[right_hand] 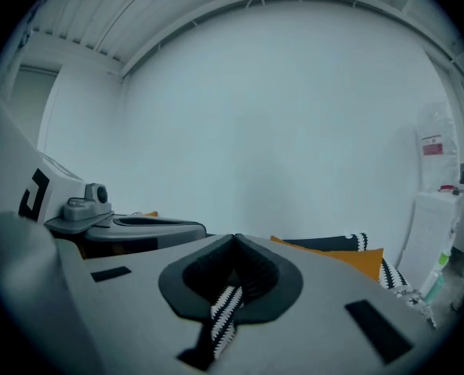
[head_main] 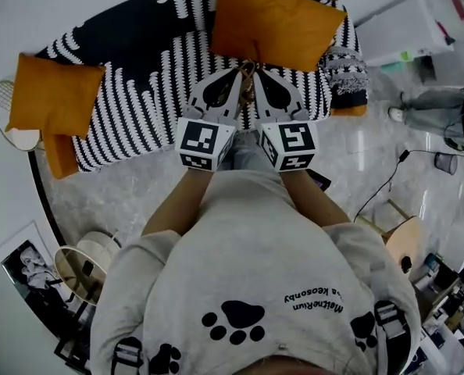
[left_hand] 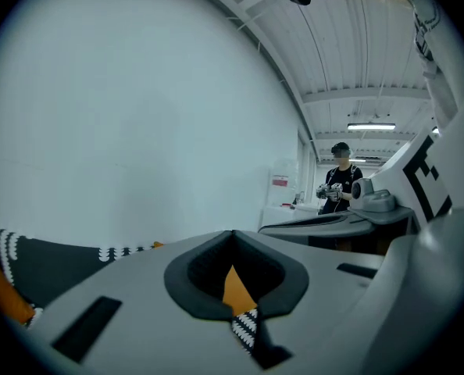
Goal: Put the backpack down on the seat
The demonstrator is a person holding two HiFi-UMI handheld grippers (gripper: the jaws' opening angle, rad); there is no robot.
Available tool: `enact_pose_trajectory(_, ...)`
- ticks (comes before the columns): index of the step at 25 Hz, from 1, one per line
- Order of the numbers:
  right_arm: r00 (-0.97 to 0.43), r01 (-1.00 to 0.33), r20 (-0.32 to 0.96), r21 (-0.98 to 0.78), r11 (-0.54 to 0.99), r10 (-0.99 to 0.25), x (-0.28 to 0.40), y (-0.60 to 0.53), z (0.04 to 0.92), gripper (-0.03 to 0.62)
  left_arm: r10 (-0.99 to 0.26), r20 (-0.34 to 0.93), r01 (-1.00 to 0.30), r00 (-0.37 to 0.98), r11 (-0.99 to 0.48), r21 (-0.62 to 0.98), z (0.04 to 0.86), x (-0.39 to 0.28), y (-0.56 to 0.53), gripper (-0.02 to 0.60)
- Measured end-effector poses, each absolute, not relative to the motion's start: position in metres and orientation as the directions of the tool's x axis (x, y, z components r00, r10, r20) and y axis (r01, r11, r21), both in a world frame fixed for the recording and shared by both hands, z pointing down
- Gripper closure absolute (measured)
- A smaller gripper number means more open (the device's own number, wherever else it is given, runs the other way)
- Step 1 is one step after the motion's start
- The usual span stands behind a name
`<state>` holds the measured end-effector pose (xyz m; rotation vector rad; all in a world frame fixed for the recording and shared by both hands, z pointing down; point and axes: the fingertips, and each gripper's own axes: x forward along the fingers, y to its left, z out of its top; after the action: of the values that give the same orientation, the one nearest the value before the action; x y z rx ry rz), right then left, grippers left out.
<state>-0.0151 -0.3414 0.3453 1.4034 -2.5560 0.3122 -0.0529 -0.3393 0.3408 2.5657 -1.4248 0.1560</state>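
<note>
Sofa seat [head_main: 138, 84] lies straight ahead, likely why the left hand-held gripper [head_main: 233, 76] and right hand-held gripper [head_main: 259, 75] hover together above it, both pinched shut, empty, no backpack visible.

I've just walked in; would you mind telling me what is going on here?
A person stands facing a sofa with a black-and-white striped cover and orange cushions, holding a gripper in each hand. The left gripper and the right gripper sit side by side, aimed at the seat, both shut on nothing. No backpack clearly lies on the seat; a dark patterned thing at the sofa's right end is too unclear to name.
</note>
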Motion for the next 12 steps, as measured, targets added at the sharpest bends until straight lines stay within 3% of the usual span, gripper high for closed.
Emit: enact_pose_trajectory(12, -0.553, -0.831, 0.114, -0.01, 0.556, -0.826, -0.02, -0.302, 0.262, 0.56, -0.866, 0.055, -0.868, 0.497, -0.493, 0.064, 0.272, -0.066, -0.299, 0.563)
